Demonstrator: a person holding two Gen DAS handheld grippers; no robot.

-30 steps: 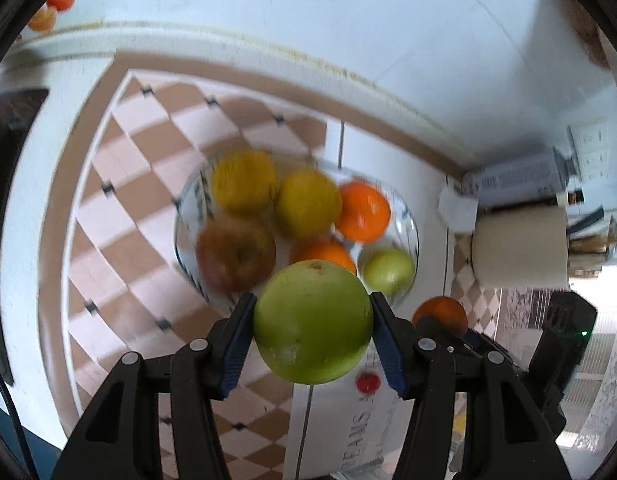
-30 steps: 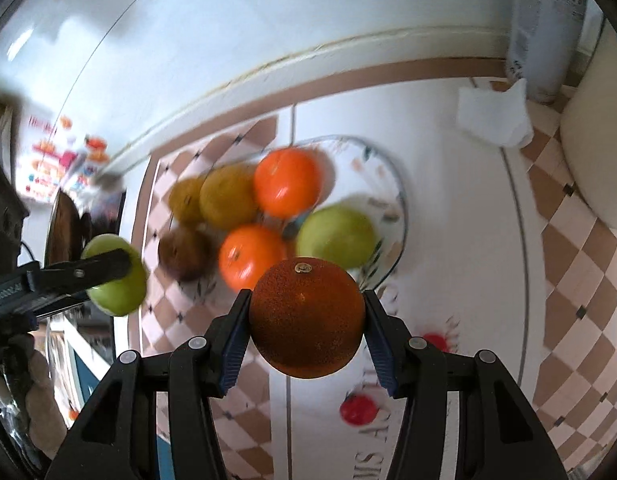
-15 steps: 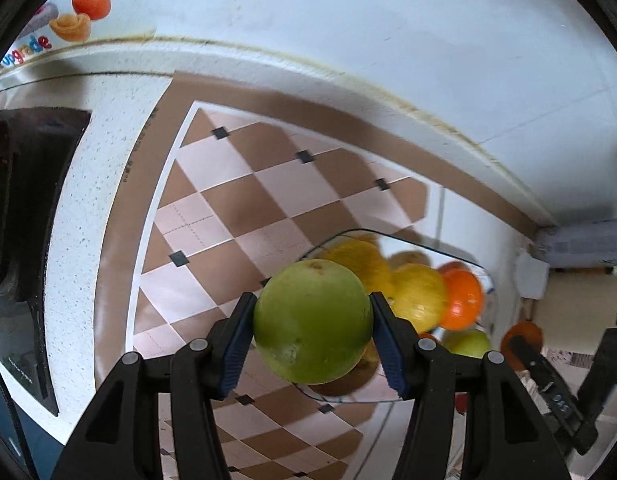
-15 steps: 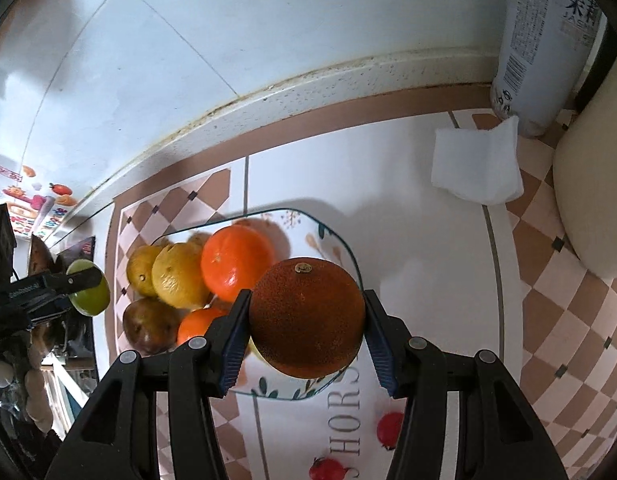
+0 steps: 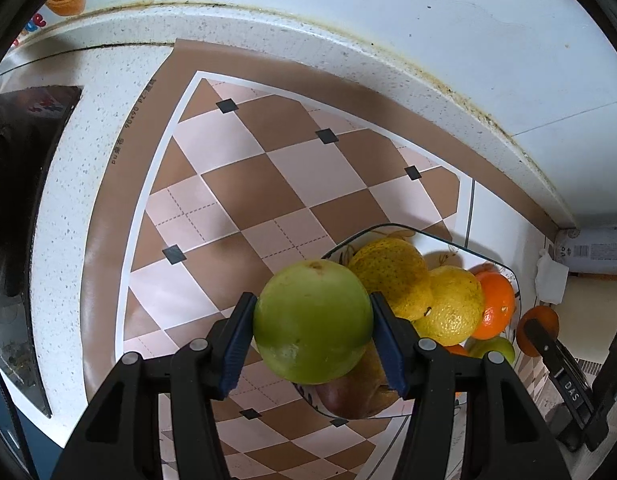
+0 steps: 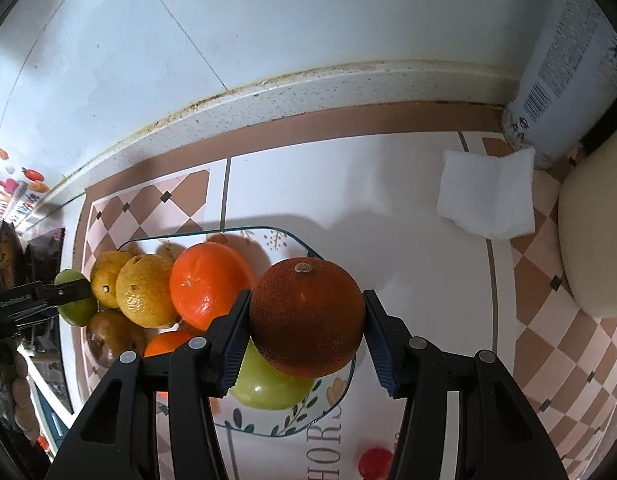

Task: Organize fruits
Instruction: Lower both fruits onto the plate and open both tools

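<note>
The green apple (image 5: 312,326), smooth, waxy and nearly round with no clear long axis, is clamped between the blue ribbed pads (image 5: 238,346) of the left gripper (image 5: 312,344), its small brown stem dimple turned up and away toward the backsplash; it hangs over the checkered brown-and-pink mat (image 5: 244,184) at the left rim of the glass plate (image 5: 492,262). The dark orange (image 6: 307,318), round with a coarse pebbled rind of reddish brown, is gripped the same way by the right gripper (image 6: 306,340), its stem button facing up toward the wall, and it sits over the right rim of the plate (image 6: 308,248). On the plate lie two dull yellow, dimpled citrus fruits (image 6: 146,292), a glossy bright orange (image 6: 206,284), a second smaller orange (image 6: 168,344), a brown-red pear-like fruit (image 6: 108,338) and another green apple (image 6: 268,384). The plate is clear glass with a leaf print and rounded corners. Toward the right back corner of the speckled counter (image 5: 68,120) a folded white tissue (image 6: 486,194) lies flat beside a printed cylindrical can (image 6: 568,60).
</note>
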